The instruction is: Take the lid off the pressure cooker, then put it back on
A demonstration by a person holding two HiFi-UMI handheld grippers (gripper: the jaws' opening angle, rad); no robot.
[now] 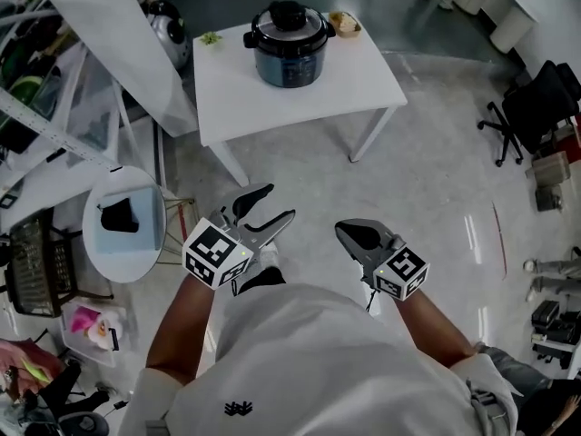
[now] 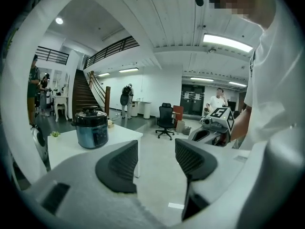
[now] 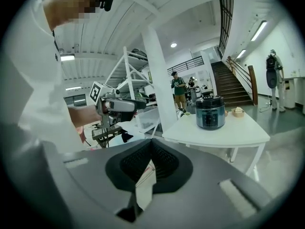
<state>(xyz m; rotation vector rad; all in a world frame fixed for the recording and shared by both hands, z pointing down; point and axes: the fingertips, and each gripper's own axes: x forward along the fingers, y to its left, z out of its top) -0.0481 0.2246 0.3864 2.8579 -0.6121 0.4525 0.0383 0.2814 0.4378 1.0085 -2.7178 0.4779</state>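
The cooker (image 1: pixel 289 51) stands near the table's (image 1: pixel 272 107) far edge with its lid (image 1: pixel 289 18) on. A small basket (image 1: pixel 345 24) sits beside it at the far right corner. Well short of the table, over the floor (image 1: pixel 427 180), the left gripper (image 1: pixel 278 203) has its jaws wide and empty, and the right gripper (image 1: pixel 348 232) has its jaws pressed together on nothing.

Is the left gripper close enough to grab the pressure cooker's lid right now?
Probably not yet. The left gripper is held near the person, and the lid sits on the pressure cooker on the white table, across open floor. Nothing blocks the way; stepping closer should do it.
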